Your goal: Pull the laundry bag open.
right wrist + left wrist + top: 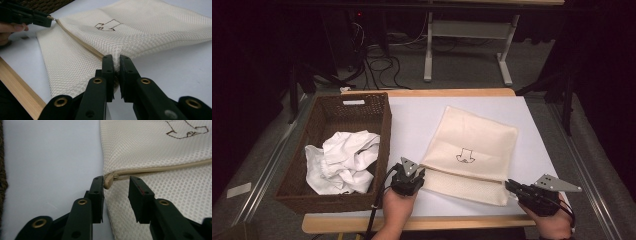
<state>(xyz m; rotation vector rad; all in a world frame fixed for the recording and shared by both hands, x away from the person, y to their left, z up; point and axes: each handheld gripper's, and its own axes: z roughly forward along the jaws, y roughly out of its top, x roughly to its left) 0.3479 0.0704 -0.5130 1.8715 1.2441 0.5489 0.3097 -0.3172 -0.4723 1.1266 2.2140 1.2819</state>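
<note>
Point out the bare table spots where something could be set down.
Free: the strip between basket and mesh bag, and the table right of the bag. Crowded: the near edge, where both grippers work, and the basket's cloth.

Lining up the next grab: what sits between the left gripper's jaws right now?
In the left gripper view, the zipper pull at the corner of the mesh laundry bag sits between the left gripper's open jaws, against one jaw, unclamped.

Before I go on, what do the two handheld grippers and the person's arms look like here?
Both the left gripper and the right gripper are black, each with two flat rectangular jaws on arms set with brass-ringed rivet holes. Each carries a grey three-cornered plate on top. A black cable trails from the left one. A black strap crosses the right wrist. The forearms are bare, with no sleeves in view.
</note>
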